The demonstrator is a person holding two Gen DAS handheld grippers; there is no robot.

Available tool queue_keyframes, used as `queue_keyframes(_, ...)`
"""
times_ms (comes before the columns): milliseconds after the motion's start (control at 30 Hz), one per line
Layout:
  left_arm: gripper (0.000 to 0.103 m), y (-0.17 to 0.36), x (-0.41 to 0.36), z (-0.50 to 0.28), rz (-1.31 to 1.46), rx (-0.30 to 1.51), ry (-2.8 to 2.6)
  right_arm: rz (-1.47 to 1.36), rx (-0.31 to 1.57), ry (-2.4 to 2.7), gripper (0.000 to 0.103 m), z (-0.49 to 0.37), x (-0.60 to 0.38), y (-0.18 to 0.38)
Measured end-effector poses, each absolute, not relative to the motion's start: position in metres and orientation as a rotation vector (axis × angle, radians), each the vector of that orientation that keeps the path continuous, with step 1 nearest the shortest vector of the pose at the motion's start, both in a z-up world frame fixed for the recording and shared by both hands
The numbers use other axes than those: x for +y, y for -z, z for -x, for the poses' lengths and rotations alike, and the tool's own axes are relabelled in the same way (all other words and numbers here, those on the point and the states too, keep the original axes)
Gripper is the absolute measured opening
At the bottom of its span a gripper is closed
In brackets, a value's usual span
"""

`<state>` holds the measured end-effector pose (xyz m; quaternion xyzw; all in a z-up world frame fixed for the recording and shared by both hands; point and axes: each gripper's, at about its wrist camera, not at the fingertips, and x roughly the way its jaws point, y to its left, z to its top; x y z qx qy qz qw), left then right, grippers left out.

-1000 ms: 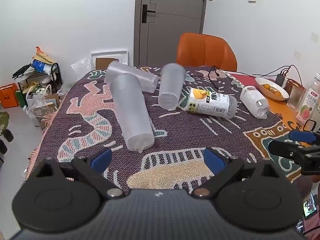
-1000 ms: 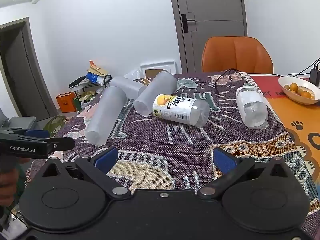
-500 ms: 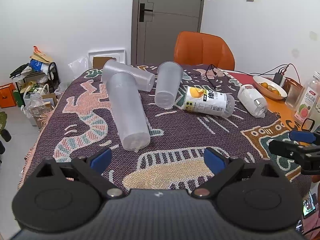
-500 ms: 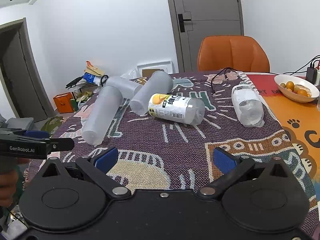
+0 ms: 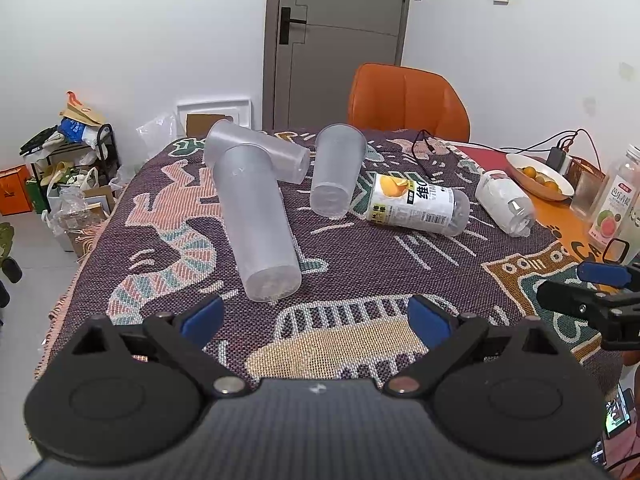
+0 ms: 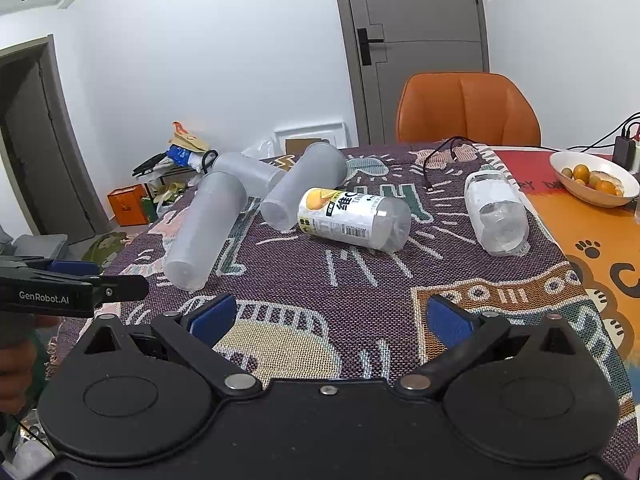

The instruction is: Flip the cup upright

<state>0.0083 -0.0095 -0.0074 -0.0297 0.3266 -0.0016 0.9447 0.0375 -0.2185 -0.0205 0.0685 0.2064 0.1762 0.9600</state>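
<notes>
Since a second ago I have drawn both grippers back a little, so the cups sit slightly farther up in each view. My left gripper (image 5: pixel 316 318) has its blue-padded fingers (image 5: pixel 200 318) spread wide with nothing between them, and my right gripper (image 6: pixel 328 320) is the same, its fingers (image 6: pixel 212 318) apart and empty.

Straight ahead of the left fingers, nearest to them, a tall frosted translucent plastic cup (image 5: pixel 256 216) lies on its side on the patterned woven cloth covering the table (image 5: pixel 360 332), closed base toward me and mouth pointing away. Its far end touches a second frosted cup (image 5: pixel 260 156) lying crosswise beyond it. A third frosted cup (image 5: pixel 336 176) lies just right of those, base toward me.

From the right wrist the same tall cup (image 6: pixel 204 232) is ahead and left of the fingers. This view shows the other gripper's black arm marked GenRobot.AI (image 6: pixel 72 292) at the left edge; the left wrist view catches the right gripper's tip (image 5: pixel 588 300) at its right edge.

A clear bottle with a white orange-printed label (image 6: pixel 352 220) and a clear unlabelled plastic bottle (image 6: pixel 496 212) lie on their sides ahead of the right fingers. Only the left view shows the pink-labelled bottle (image 5: pixel 616 204) standing far right.
</notes>
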Motion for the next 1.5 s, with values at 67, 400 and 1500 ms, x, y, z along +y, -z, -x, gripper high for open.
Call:
queue_keyframes(67, 0.097, 0.007, -0.009, -0.008, 0.059, 0.665, 0.004, -0.139, 0.417, -0.358, 0.103, -0.037, -0.218, 0.02)
queue_keyframes(400, 0.097, 0.006, -0.009, -0.008, 0.061, 0.663, 0.004, -0.136, 0.413, -0.359, 0.103, -0.035, -0.218, 0.019)
queue_keyframes(1500, 0.096, 0.003, 0.0, -0.025, 0.132, 0.608, -0.015, 0.027, 0.362, -0.35, 0.103, -0.066, -0.214, 0.011)
